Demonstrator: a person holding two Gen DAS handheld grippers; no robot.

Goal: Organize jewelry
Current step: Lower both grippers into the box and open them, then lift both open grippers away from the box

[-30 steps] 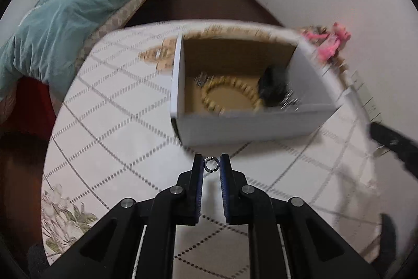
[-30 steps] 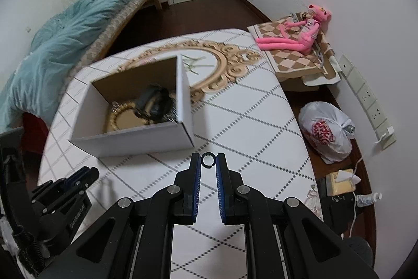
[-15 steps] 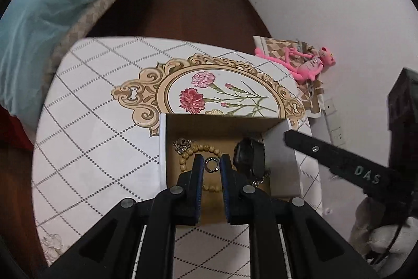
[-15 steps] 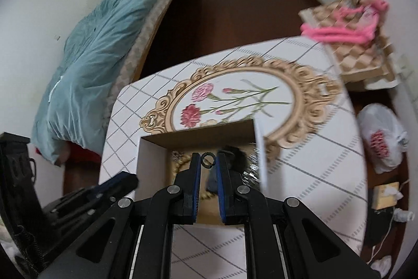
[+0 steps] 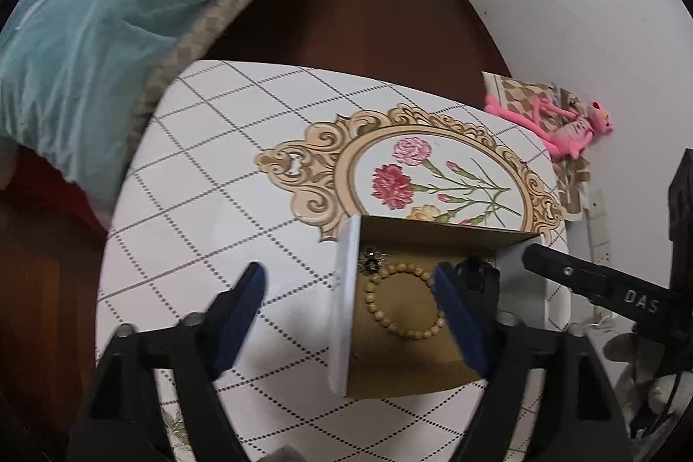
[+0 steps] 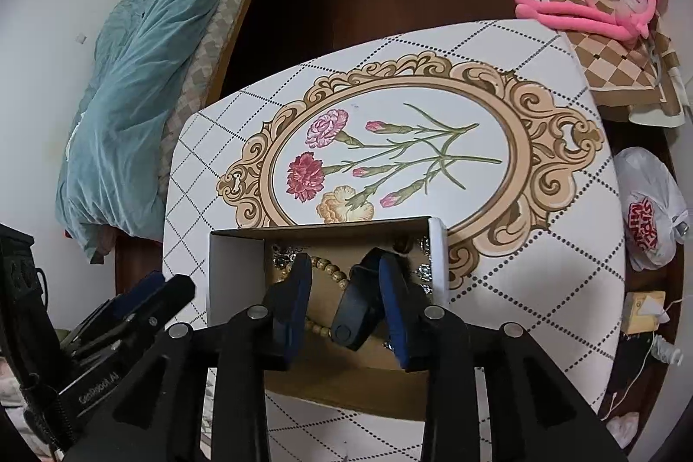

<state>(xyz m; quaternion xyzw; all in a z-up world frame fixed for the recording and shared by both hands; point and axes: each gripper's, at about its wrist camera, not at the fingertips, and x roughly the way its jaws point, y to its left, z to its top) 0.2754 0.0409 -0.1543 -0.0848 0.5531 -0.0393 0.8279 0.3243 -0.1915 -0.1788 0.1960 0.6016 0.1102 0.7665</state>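
Observation:
An open cardboard box (image 5: 346,315) (image 6: 236,267) stands on the table. Inside lie a beige bead bracelet (image 5: 403,302) (image 6: 331,269), a small dark brooch (image 5: 370,260) and a black object (image 6: 359,315) (image 5: 480,280). My left gripper (image 5: 351,280) hangs above the box's left wall, wide open and empty. My right gripper (image 6: 346,267) hangs over the box's inside, open and empty, its fingers on either side of the black object. No ring shows between either pair of fingers.
The white table (image 6: 541,245) has a floral oval print (image 6: 390,150). A bed with a teal quilt (image 5: 99,7) stands to the left. A pink plush toy (image 6: 606,7) and a white plastic bag (image 6: 649,211) lie to the right on and by the floor.
Both grippers were shut on small rings and moved over the box. Now both have opened and the rings are gone from the fingers. The left gripper shifted left.

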